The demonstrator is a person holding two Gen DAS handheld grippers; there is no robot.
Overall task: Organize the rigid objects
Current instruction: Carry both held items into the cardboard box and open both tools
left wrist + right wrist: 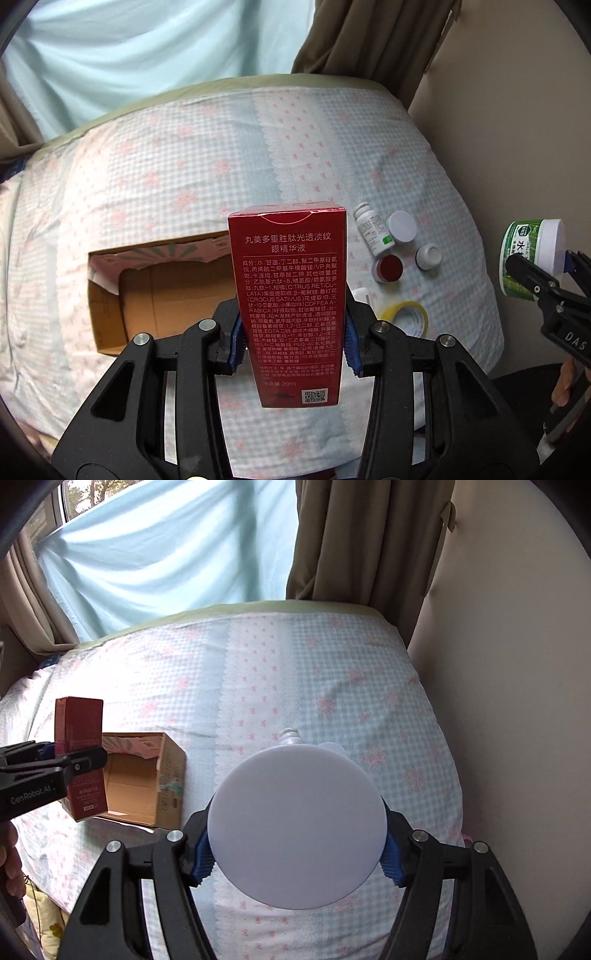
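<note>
High above the bed, my left gripper (293,343) is shut on a tall red carton (290,295) with white print, held upright; the carton (81,753) also shows at the left of the right wrist view. My right gripper (297,853) is shut on a green-labelled jar with a white lid (297,825), whose lid faces the camera; the jar (530,254) appears at the right edge of the left wrist view. An open cardboard box (162,295) lies on the bedspread below the carton, also seen as the box (144,779) left of the jar.
On the checked bedspread (147,184) lie a white pill bottle (373,230), a white lid (402,226), a red-lidded jar (388,268), a small dark jar (428,256) and a yellow tape roll (406,317). Curtains (351,539) hang behind; a wall (498,627) stands right.
</note>
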